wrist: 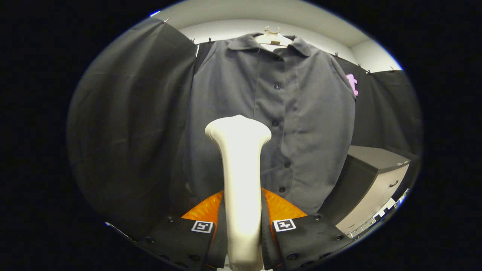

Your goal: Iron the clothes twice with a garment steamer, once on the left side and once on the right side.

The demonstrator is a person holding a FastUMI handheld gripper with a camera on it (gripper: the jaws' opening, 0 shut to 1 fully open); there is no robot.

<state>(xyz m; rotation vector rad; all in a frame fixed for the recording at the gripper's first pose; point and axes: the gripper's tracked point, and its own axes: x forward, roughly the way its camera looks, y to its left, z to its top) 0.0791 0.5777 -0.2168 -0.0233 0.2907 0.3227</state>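
Garment steamer [241,180]: we see its smooth cream handle rising between the fingers, flaring to a wide rounded head just in front of the shirt.
Gripper [243,226]: we find both fingers pressed against the handle's sides, clenched on it.
Shirt [278,124]: dark grey, matte fabric, buttoned down the front, collar on a pale hanger [272,37], hanging beyond the steamer head.
Cabinet [376,184]: boxy, grey-topped, pale drawer front, beside the shirt's hem; we cannot see inside it.
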